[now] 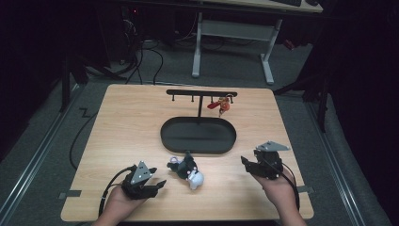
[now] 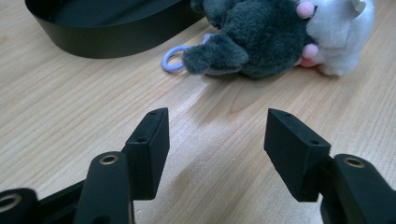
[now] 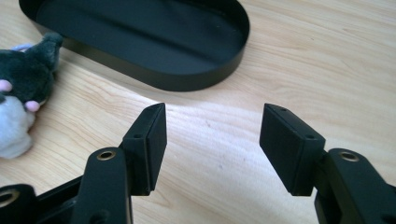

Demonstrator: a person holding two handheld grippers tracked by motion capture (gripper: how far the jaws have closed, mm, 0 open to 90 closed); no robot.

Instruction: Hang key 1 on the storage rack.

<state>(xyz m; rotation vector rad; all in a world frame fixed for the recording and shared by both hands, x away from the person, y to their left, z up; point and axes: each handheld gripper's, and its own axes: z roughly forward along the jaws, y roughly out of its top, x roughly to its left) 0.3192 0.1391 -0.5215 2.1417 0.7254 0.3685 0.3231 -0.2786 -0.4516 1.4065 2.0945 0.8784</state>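
High view: dark grey and white plush toy keychain [image 1: 187,171] lies on wooden bench [image 1: 122,122] btwn left gripper [image 1: 153,187] and right gripper [image 1: 245,162], just in front of black oval metal tray [image 1: 198,135] w/ its T-shaped hanger stand [image 1: 201,94]. Both sets of jaws wide, holding nothing. Risks, as I judge: soft plush squashes and slips if pinched at an ear; small lilac ring [image 2: 172,59] lies flat, hard to catch; jaws may scrape bench or nudge toy against tray wall.

Plush toy [image 3: 21,88] cut off by left edge.
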